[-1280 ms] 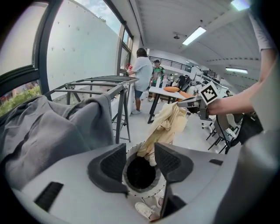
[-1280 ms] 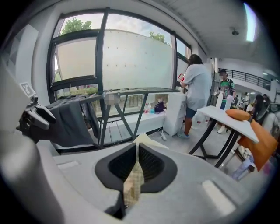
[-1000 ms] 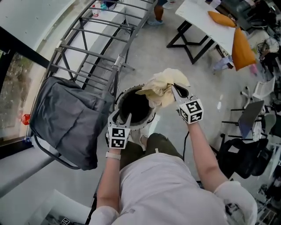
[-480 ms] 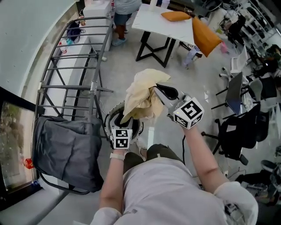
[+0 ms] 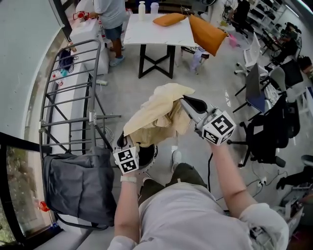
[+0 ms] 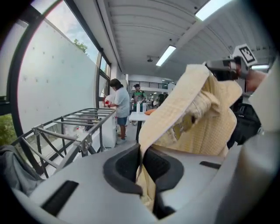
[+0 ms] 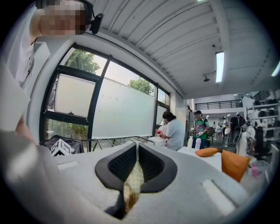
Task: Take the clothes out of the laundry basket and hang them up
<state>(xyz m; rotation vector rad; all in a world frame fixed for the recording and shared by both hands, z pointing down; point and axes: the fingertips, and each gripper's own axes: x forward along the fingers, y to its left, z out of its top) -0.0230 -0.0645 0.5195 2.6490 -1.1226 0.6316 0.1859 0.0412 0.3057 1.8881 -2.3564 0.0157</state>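
A pale yellow garment (image 5: pixel 156 114) hangs in the air between my two grippers, above the round laundry basket (image 5: pixel 148 155), which it mostly hides. My right gripper (image 5: pixel 187 104) is shut on the garment's upper edge; in the right gripper view a strip of yellow cloth (image 7: pixel 132 183) sits pinched between its pads. My left gripper (image 5: pixel 128 144) is lower, by the basket rim. Its jaws have just been closing, and the garment's (image 6: pixel 197 118) lower edge is now clamped between them. The right gripper (image 6: pixel 223 70) shows at the top of the cloth in the left gripper view.
A metal drying rack (image 5: pixel 68 97) stands at the left, with a dark grey garment (image 5: pixel 73 183) draped over its near end. Beyond are a white table (image 5: pixel 154 31) with orange cushions, a person (image 5: pixel 110 14), and office chairs (image 5: pixel 264 132) at the right.
Both grippers have risen and lifted the yellow garment out of the basket. The left gripper, open beside the basket before, has shut on the cloth's lower edge.
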